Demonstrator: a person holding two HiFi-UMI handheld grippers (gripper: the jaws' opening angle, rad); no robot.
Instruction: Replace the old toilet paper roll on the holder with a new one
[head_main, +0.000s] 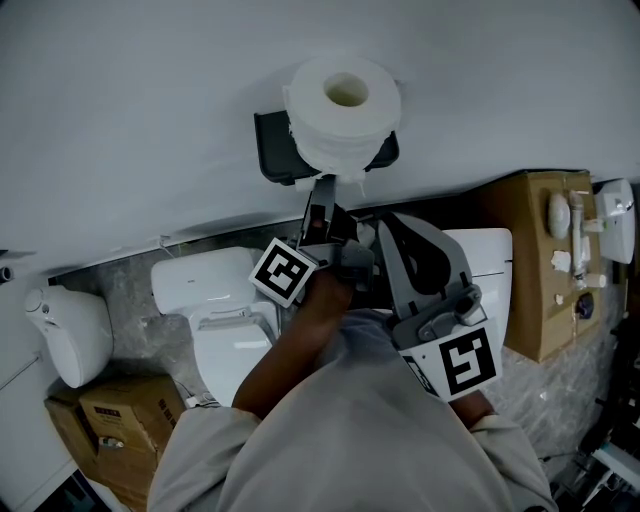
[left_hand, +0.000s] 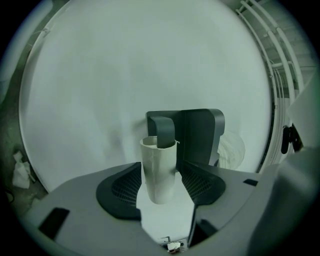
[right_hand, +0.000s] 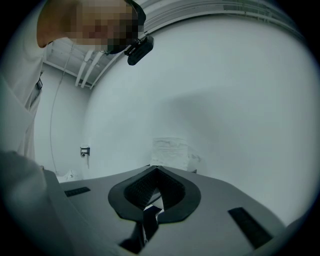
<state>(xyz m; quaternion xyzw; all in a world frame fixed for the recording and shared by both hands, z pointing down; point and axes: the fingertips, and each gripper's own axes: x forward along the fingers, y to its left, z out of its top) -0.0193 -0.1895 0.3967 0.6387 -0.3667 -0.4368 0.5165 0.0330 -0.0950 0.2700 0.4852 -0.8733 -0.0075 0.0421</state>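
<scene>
Both grippers have smooth mid-grey plastic shells. The left gripper (head_main: 320, 207) carries a white marker cube (head_main: 285, 272) printed with a black square pattern, and the right gripper (head_main: 385, 225) bears a second marker cube (head_main: 462, 362) of the same kind. Seen along the jaws, each shell broadens into a rounded grey plate with dark rectangular slots (left_hand: 52, 222). The jaw faces are lined with black pads (right_hand: 145, 187) of fine mesh texture. The person wears a pale grey long-sleeved top (head_main: 350, 440) with loose, lightly creased sleeves (head_main: 195, 455), and a small black camera (right_hand: 140, 47) sits at the head.
</scene>
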